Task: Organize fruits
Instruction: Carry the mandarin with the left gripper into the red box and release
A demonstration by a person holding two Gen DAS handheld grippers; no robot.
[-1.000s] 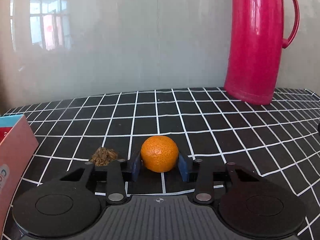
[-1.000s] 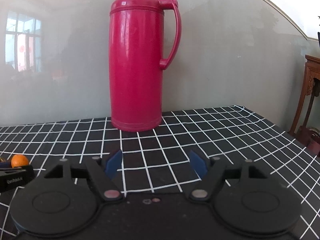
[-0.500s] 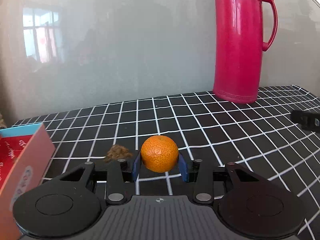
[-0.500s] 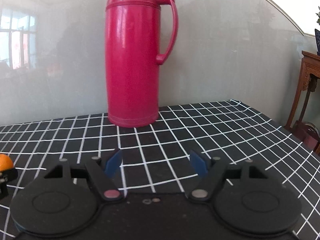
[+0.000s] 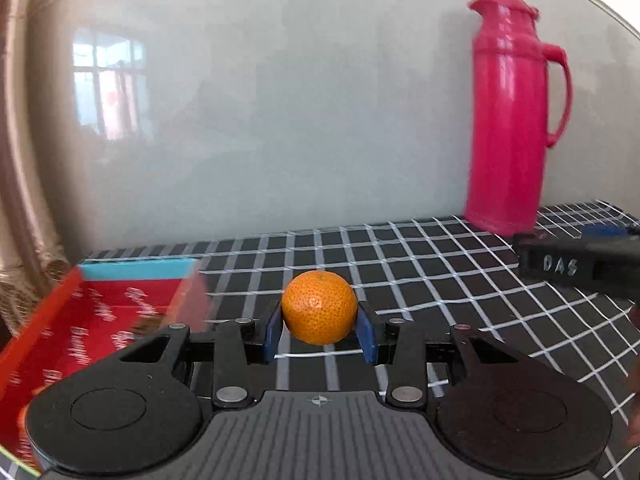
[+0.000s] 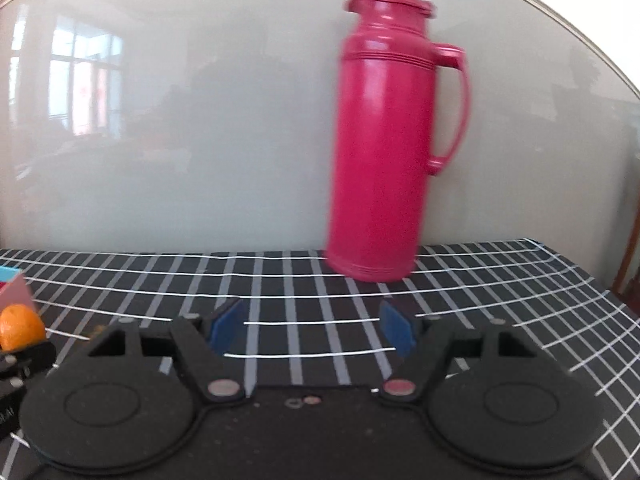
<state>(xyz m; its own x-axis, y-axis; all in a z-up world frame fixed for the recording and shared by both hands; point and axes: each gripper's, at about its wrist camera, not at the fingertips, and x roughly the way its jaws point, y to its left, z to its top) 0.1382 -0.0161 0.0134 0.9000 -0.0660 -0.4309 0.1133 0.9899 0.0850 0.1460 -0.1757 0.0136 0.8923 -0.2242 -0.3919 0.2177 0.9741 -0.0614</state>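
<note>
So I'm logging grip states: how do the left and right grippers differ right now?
The left gripper is shut on the orange, while the right gripper holds nothing. The left jaws sit narrow against the fruit's sides; the right jaws stand wide apart over the checked tablecloth. Both have blue pads and black bodies, and both face the red flask.

Right wrist view: right gripper (image 6: 312,330) empty, blue pads apart.
Red thermos (image 6: 384,140) upright on checked tablecloth (image 6: 500,280); orange (image 6: 20,326) at left edge beside a box (image 6: 14,286).
</note>
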